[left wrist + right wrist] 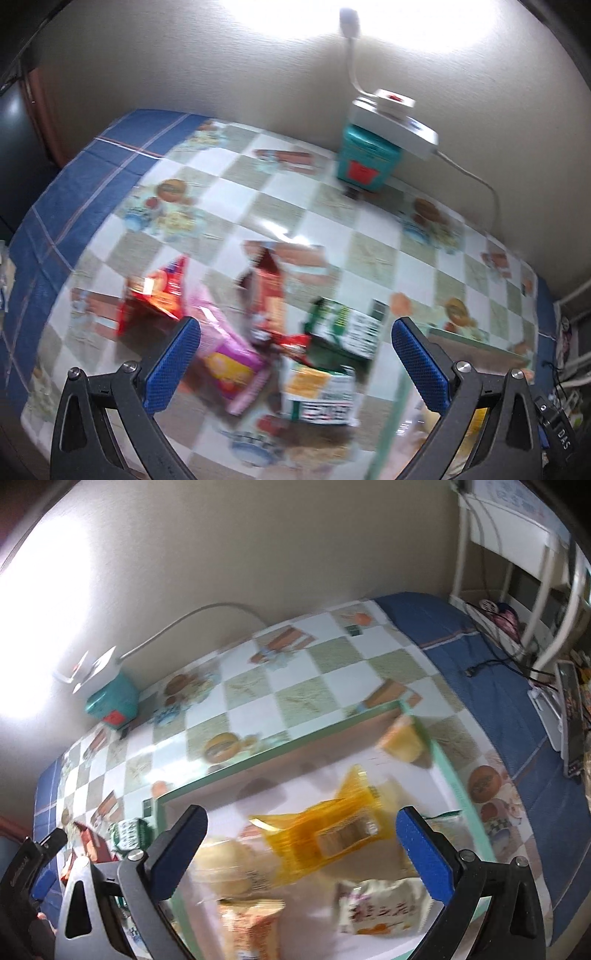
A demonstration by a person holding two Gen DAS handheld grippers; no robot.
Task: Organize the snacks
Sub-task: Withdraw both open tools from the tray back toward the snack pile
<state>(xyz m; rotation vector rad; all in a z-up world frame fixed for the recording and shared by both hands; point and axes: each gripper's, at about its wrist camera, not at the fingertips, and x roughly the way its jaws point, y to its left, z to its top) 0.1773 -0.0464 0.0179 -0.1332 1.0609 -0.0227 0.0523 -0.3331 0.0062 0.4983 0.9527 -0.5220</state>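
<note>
We hold our left gripper [295, 354] with its blue-padded jaws spread wide and nothing between them, pointing down at a loose heap of snack packets on the worktop [236, 173], which is covered by a checked cloth printed with food pictures and edged in blue. In that heap we see a red packet [159, 295] at the left, a pink packet [229, 354] just beside it and running under our left finger, a red-brown packet [269, 291] in the middle, and a green-and-white packet [347, 325] at the right, with another green, white and orange packet [319, 391] nearest to us; the blur keeps us from reading any label. Against the wall at the far edge stands a teal box [365, 158] with a white power strip [391, 122] lying on top of it. Our right gripper [301, 843] is likewise wide open and grips nothing, hanging over a shallow tray with a mint-green rim [443, 764] that sits on the same cloth. Inside the tray lie a clear orange-yellow packet of round biscuits [332, 830] below our jaws, a pale bun in clear wrap [229, 864], an orange packet [251, 930] at the near edge, a white packet with purple print [380, 904] and a yellow packet [402, 738] in the far corner. Left of the tray, in the right wrist view, part of the heap and our other gripper [40, 853] show at the frame's edge.
</note>
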